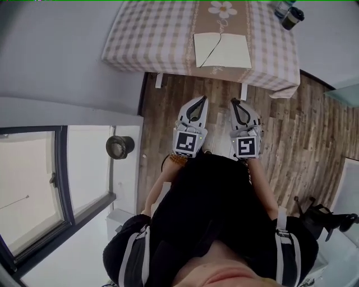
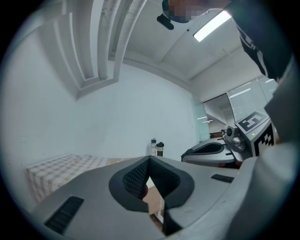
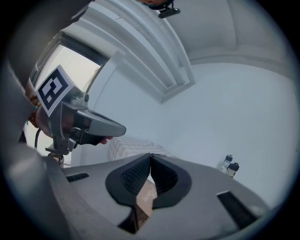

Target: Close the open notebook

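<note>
notebook (image 1: 222, 50), just one, lies open and flat on the middle strip of the checked tabletop (image 1: 146, 33), near its front edge. two bottles stand close together at the far right corner, well apart from it: a pale bottle (image 1: 282, 8) and a dark bottle (image 1: 293, 17). two tools hang side by side over the wooden floor (image 1: 314, 129), short of the tabletop and pointing toward it: the left tool (image 1: 200, 102) and the right tool (image 1: 236, 104), each with jaws pressed together on nothing.

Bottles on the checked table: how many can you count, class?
2. A clear bottle and a dark bottle stand side by side at the far right corner of the table; none appears hidden.
</note>
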The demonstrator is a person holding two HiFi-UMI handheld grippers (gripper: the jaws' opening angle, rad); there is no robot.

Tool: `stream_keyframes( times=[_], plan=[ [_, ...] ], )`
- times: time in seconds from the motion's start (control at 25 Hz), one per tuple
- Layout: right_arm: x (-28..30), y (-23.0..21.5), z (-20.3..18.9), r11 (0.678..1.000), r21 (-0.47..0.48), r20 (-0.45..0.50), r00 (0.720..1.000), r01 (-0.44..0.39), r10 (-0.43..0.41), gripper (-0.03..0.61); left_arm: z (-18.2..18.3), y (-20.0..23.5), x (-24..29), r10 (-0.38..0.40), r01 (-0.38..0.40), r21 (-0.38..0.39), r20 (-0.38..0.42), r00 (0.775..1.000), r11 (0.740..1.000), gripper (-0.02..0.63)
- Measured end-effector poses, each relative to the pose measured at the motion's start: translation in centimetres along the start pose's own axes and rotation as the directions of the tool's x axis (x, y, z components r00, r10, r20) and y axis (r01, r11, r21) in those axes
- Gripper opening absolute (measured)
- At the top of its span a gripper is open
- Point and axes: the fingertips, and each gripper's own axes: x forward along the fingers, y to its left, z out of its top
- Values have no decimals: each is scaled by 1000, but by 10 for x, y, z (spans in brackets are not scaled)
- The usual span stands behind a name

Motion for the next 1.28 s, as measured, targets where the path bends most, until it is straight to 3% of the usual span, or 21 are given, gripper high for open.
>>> stream_keyframes(
  times=[0.24,0.68,1.04,1.28],
  plan=[
    [69,-19,-5,1000,7,-98,995,27,-26,8,1,65,35,8,-8,-10,2,1000,1000,8],
    [182,-31,-7,996,-74,-201,978,47,-61,26,-5,185,92,10,-8,-41,32,999,999,8],
    [215,-43,-28,991,-120,-288,954,54,-87,52,-35,201,113,-68,66,-67,-20,998,996,8],
    [226,-67,-49,987,-157,-290,954,36,-81,52,-53,202,134,-101,98,-64,-53,993,993,8]
  ],
)
